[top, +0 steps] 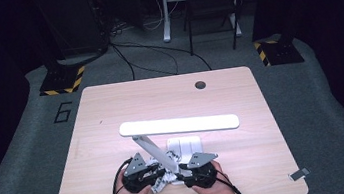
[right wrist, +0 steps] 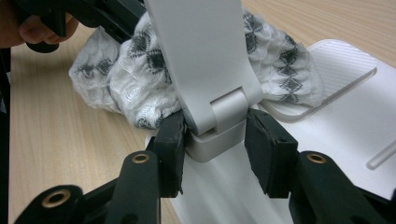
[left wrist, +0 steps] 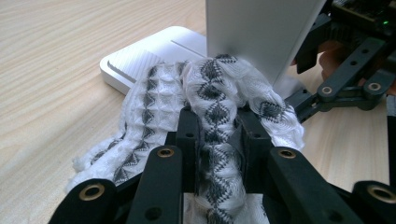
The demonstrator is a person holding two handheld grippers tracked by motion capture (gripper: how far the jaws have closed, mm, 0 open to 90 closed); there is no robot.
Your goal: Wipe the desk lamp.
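Presently, left gripper (left wrist: pixel 215 135) clamped on white cloth with grey diamond pattern (left wrist: pixel 219 93), pinched fold standing between the jaws at lower centre of the left gripper view. Right gripper (right wrist: pixel 215 140) spread either side of lamp arm hinge (right wrist: pixel 224 112), left jaw touching it, right jaw just apart. Cloth bunched against lamp arm (top: pixel 154 152) at lower centre of the high view, partly over white lamp base (top: pixel 186 144). Lit lamp head (top: pixel 179 125) lying across mid-frame above wooden table (top: pixel 111 110).
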